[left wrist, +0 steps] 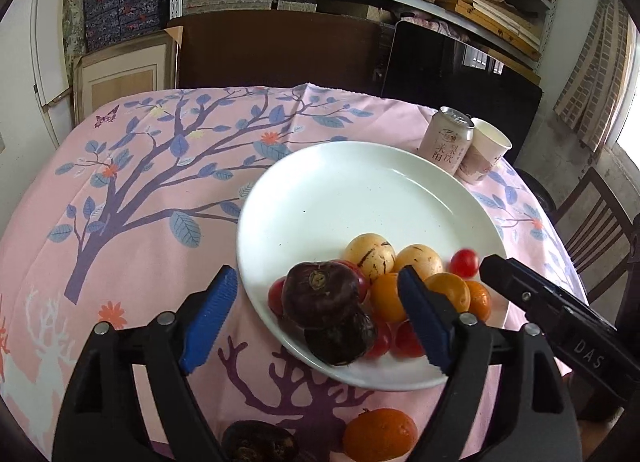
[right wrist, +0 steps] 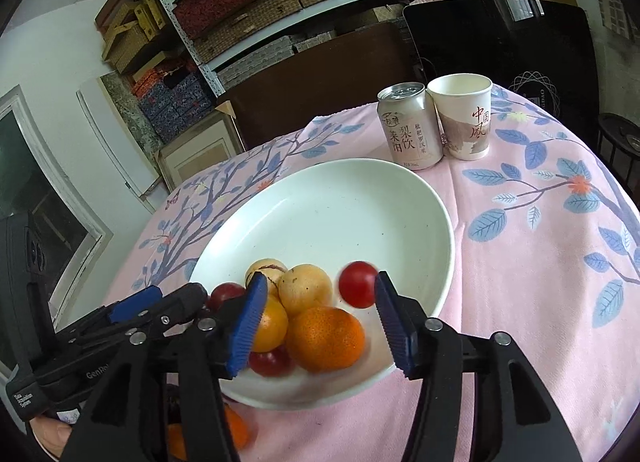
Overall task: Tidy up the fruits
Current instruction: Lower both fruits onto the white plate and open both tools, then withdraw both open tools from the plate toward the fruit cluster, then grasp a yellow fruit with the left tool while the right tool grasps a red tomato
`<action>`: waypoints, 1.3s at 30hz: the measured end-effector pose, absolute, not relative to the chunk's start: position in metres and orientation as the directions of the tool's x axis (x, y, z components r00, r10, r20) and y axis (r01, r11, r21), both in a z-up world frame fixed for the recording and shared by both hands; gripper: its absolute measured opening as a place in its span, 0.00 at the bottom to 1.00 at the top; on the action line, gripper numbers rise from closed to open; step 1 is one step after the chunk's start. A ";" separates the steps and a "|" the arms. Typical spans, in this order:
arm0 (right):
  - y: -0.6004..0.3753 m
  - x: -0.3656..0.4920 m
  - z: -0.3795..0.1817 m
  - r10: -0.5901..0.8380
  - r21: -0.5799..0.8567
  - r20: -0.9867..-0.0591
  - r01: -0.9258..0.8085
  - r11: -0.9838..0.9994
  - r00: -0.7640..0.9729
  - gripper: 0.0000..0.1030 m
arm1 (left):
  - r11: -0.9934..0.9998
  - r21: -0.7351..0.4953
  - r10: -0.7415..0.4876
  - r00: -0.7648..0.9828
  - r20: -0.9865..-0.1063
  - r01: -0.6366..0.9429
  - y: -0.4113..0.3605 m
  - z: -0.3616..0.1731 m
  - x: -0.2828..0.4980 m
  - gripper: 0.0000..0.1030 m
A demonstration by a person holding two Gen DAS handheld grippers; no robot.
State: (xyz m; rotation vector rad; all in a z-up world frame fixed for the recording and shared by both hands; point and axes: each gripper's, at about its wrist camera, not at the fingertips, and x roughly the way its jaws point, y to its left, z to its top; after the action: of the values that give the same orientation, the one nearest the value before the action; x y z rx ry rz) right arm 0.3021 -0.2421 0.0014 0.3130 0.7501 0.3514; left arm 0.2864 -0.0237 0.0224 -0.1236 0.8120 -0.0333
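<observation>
Now both claws gape empty: left claw (left wrist: pixel 316 318), right claw (right wrist: pixel 318 312). Withdraw gently; fetch the orange (left wrist: pixel 379 435) beside the plate (left wrist: pixel 320 190).

Fruit (left wrist: pixel 372 294) is lying heaped in the plate (left wrist: pixel 340 190); behind the plate, a can (right wrist: pixel 410 128) and cup (right wrist: pixel 464 118) are standing, touching.

Both wrist views close, angled down, sharing plate (left wrist: pixel 304 190).

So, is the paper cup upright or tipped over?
Upright: the paper cup stands on its base beside the drink can, its open mouth facing up.
</observation>
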 end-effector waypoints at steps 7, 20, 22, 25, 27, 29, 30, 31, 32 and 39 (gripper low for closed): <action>-0.248 0.281 0.005 0.424 0.400 -0.616 -0.200 0.895 0.664 0.60 | 0.997 -0.072 -0.060 0.690 -0.721 0.011 -0.017 0.029 0.261 0.86; -0.239 0.194 0.000 0.412 0.282 -0.682 -0.302 0.911 0.605 0.62 | 0.998 -0.053 -0.054 0.695 -0.717 0.024 0.027 0.025 0.186 0.92; -0.235 0.183 -0.004 0.405 0.269 -0.692 -0.307 0.913 0.597 0.62 | 0.998 -0.050 -0.052 0.692 -0.720 0.023 0.034 0.022 0.179 0.92; -0.226 0.169 -0.010 0.398 0.248 -0.713 -0.324 0.913 0.577 0.62 | 0.998 -0.059 -0.056 0.687 -0.724 0.019 0.043 0.019 0.174 0.92; -0.217 0.161 -0.014 0.382 0.218 -0.729 -0.337 0.916 0.568 0.62 | 0.998 -0.067 -0.062 0.687 -0.724 0.019 0.049 0.018 0.171 0.92; -0.208 0.155 -0.017 0.370 0.190 -0.738 -0.352 0.916 0.564 0.62 | 0.996 -0.081 -0.074 0.690 -0.720 0.023 0.054 0.018 0.170 0.92; -0.204 0.153 -0.018 0.369 0.184 -0.742 -0.358 0.915 0.560 0.62 | 0.996 -0.086 -0.080 0.687 -0.722 0.025 0.056 0.017 0.169 0.92; -0.199 0.151 -0.020 0.365 0.176 -0.749 -0.365 0.914 0.553 0.62 | 0.995 -0.093 -0.085 0.685 -0.724 0.026 0.058 0.016 0.169 0.92; -0.195 0.150 -0.022 0.351 0.159 -0.757 -0.365 0.917 0.552 0.62 | 0.995 -0.101 -0.090 0.683 -0.725 0.024 0.061 0.015 0.169 0.92; -0.167 0.146 -0.039 0.269 0.045 -0.795 -0.390 0.920 0.543 0.48 | 0.990 -0.136 -0.127 0.680 -0.722 0.040 0.072 0.016 0.166 0.92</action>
State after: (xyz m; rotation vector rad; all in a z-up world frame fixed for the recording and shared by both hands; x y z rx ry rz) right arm 0.1463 -0.1671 -0.0390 -0.1439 0.9171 0.3928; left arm 0.1663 0.0718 0.0161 -0.1120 0.8179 -0.0941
